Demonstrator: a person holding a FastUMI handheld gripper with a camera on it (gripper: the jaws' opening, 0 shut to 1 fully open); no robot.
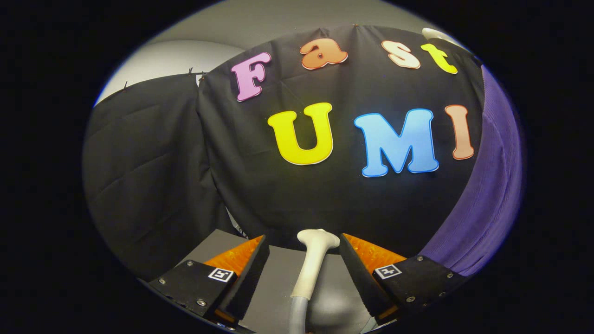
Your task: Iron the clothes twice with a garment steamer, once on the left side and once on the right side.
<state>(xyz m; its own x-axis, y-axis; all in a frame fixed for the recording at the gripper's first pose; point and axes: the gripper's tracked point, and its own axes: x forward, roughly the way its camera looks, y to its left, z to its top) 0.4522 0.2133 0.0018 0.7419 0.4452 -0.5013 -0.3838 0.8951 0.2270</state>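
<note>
Between the spread fingers of the tool (304, 253) stands a smooth steamer head (314, 260) — ungripped; a ribbed purple garment (487, 204) hangs beside — over the grey tabletop (274, 287).

The gripper (304, 260) has its 2 fingers spread, with the white steamer head (312, 264) standing in the gap, clear of both. Grey tabletop (274, 283) lies bare around it. Straight ahead the black cloth wall (325, 199) blocks passage; at right, purple clothes (487, 199) hang close.
</note>
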